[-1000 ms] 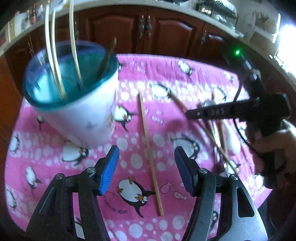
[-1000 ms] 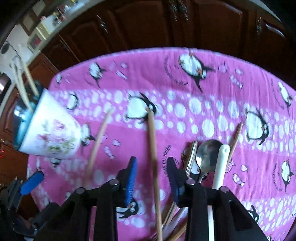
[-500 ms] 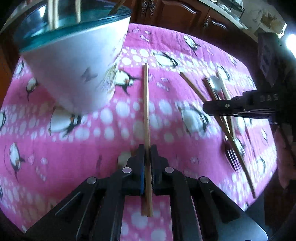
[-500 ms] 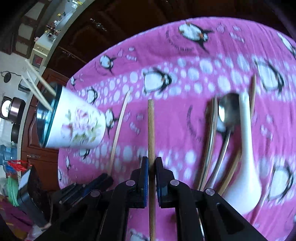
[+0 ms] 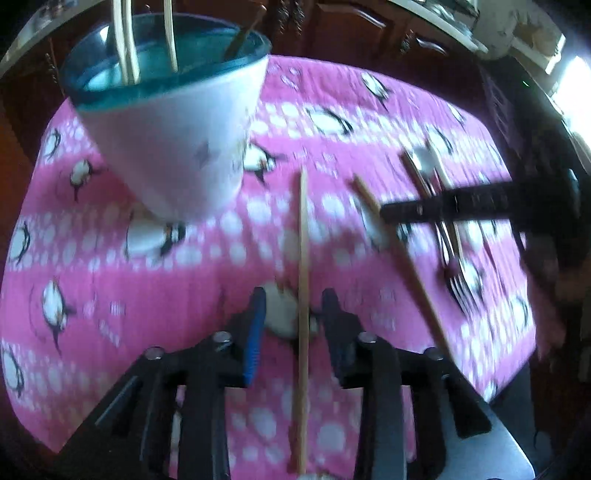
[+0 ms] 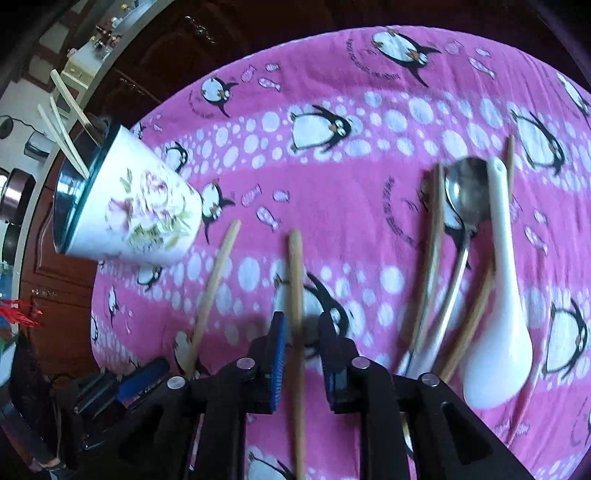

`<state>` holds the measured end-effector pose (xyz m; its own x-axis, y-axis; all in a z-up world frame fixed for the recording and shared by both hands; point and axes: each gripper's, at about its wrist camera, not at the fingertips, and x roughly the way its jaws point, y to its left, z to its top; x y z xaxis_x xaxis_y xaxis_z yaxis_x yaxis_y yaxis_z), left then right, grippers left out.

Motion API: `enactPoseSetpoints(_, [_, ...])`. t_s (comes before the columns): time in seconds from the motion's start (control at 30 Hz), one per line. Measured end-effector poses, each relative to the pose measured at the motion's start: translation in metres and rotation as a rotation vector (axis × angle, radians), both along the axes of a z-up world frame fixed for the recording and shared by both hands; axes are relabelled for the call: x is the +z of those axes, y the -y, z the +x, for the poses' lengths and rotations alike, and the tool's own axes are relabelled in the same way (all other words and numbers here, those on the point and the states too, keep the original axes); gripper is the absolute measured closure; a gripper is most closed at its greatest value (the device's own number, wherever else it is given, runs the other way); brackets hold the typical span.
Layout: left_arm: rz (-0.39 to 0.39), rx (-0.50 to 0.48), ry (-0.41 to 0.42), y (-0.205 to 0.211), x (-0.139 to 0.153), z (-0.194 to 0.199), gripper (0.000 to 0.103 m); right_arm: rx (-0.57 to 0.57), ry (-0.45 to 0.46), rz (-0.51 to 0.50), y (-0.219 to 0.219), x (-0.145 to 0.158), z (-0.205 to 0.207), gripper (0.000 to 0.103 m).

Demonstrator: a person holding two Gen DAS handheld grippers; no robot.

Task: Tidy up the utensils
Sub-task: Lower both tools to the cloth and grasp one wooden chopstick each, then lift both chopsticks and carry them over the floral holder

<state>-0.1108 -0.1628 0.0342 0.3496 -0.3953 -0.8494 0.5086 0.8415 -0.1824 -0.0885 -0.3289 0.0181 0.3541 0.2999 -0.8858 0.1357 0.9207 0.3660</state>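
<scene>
Chopsticks lay one between each opening pair of jaws: left gripper (image 5: 291, 314) around the pale chopstick (image 5: 303, 258), right gripper (image 6: 301, 332) around the darker chopstick (image 6: 295, 280), neither pinched. Each needed a centred, firm squeeze before lifting toward the cup (image 5: 173, 147).

A kitchen in dim light, daylight breaking in at one corner.

Dark reddish-brown wooden cabinets (image 5: 343, 26) with metal handles line the room behind a desk draped in a pink penguin-print cloth (image 5: 110, 280). A pale countertop (image 5: 436, 26) runs above the cabinet doors, cluttered with blurred items. Bright light from a window (image 5: 574, 92) glares at the upper right of the left wrist view; pots and small appliances (image 6: 14, 192) sit on a counter at the far left of the right wrist view.
</scene>
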Motion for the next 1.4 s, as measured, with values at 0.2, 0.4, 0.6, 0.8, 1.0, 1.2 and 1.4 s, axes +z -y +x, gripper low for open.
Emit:
enactPoseSetpoints(0.2, [0.042, 0.021, 0.031, 0.025, -0.007, 0.029, 0.071, 0.024, 0.005, -0.035, -0.009, -0.008, 0.027, 0.078])
enactPoseSetpoints(0.4, [0.074, 0.018, 0.034, 0.039, -0.015, 0.038, 0.071, 0.035, 0.047, -0.047, 0.000, -0.002, 0.017, 0.096])
enactPoseSetpoints(0.6, [0.038, -0.030, 0.029, 0.046, -0.010, 0.037, 0.099, 0.003, 0.117, -0.009, 0.019, 0.027, -0.007, 0.096])
enactPoseSetpoints(0.8, [-0.123, -0.042, 0.047, 0.011, 0.042, 0.023, 0.100, 0.019, 0.245, -0.012, 0.021, 0.081, -0.029, 0.096])
enactPoseSetpoints(1.0, [-0.067, -0.064, 0.109, 0.007, 0.057, 0.011, 0.097, 0.024, 0.325, -0.030, 0.017, 0.117, -0.037, 0.096])
enactPoseSetpoints(1.2, [0.018, -0.042, 0.070, 0.038, 0.016, 0.020, 0.068, 0.019, 0.322, -0.032, 0.011, 0.116, -0.045, 0.096])
enactPoseSetpoints(1.4, [0.079, -0.042, 0.052, 0.056, -0.013, 0.031, 0.091, 0.028, 0.334, -0.035, 0.012, 0.125, -0.054, 0.096])
